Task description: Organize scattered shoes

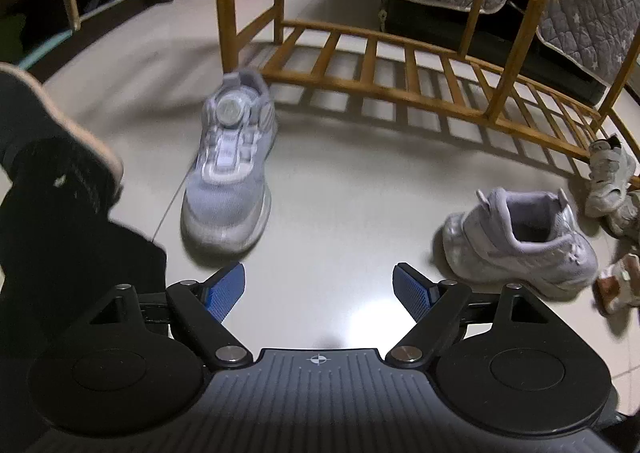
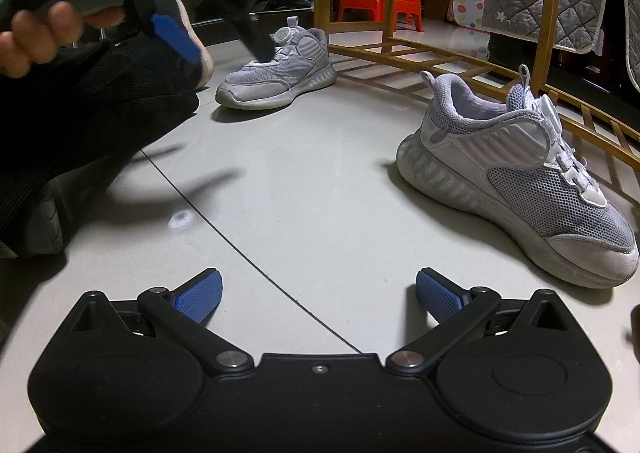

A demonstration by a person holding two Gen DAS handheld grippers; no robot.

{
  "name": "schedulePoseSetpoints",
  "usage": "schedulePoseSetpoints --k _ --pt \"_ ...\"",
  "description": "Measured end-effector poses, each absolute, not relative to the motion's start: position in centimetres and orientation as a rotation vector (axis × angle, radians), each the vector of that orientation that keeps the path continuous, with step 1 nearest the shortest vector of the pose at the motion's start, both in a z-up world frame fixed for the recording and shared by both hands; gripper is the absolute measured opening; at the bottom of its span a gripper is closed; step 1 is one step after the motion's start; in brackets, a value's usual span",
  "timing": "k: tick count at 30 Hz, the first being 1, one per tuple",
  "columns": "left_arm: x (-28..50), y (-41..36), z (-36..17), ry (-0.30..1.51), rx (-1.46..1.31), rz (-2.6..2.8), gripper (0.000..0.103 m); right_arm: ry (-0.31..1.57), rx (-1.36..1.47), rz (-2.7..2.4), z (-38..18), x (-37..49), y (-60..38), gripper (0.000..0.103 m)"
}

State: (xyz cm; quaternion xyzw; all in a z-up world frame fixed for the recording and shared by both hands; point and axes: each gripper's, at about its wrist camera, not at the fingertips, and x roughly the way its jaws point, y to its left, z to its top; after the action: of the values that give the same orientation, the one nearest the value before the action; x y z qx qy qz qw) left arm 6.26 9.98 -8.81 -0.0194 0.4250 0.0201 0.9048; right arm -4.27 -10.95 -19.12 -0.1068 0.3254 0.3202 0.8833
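Left claw (image 1: 319,291) stands released, nothing between its blue pads; a grey sneaker (image 1: 230,165) lies on the floor (image 1: 340,189) just ahead-left, toe toward it. Right claw (image 2: 318,297) is likewise released and empty; the second grey sneaker (image 2: 516,177) lies ahead-right, beside the wooden shoe rack (image 2: 440,49).

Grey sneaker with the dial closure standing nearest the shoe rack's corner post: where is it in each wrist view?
Left wrist: the dial sneaker sits left of centre, toe toward the camera, just left of the rack's front corner.
Right wrist: the same sneaker is upper centre-left, seen side-on, toe pointing left, partly behind the other claw's finger.
Shared landmark: the wooden shoe rack, right of the sneaker in both views.
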Motion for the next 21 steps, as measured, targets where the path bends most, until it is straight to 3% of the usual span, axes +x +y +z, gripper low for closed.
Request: schedulePoseSetpoints --k 21 --pt "6.5 8.7 -10.9 0.843 -0.067 -0.021 0.085 0.727 -0.253 0.651 -18.6 -3.7 -10.8 0.103"
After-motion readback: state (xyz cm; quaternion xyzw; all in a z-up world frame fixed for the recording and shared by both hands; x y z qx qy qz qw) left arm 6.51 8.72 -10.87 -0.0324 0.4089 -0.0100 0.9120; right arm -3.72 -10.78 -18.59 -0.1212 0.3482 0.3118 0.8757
